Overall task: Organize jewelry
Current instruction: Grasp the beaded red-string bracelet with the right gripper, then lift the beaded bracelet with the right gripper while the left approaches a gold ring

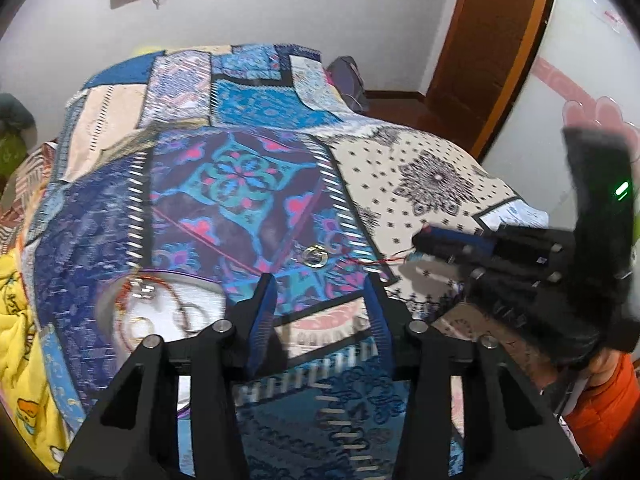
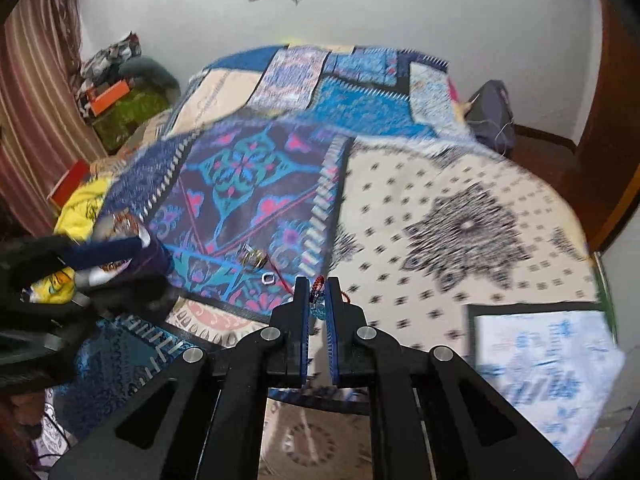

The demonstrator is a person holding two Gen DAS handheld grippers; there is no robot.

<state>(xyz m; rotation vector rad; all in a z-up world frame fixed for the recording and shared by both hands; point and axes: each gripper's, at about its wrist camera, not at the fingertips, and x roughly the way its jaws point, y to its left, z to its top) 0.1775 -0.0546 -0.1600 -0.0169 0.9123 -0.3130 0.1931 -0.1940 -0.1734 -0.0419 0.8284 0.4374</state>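
My right gripper [image 2: 319,285] is shut on a red braided cord with a pale blue bead [image 2: 318,304], held just above the patchwork bedspread; it shows from the side in the left wrist view [image 1: 420,242], the red cord [image 1: 372,263] trailing from it. A silver ring [image 1: 315,255] and small metal pieces [image 2: 253,260] lie on the bedspread between the grippers. A round white, purple-rimmed box [image 1: 160,304] holds a red cord bracelet and rings, to the left of my left gripper [image 1: 320,284], which is open and empty. The box shows partly behind the left gripper [image 2: 120,246] in the right wrist view.
The patchwork bedspread [image 1: 248,184] covers the bed. A yellow duck-print blanket [image 1: 16,320] lies at the left edge. A brown door [image 1: 492,40] stands at the back right, a bag [image 2: 492,108] on the floor beside the bed. Cluttered boxes [image 2: 116,92] sit at the far left.
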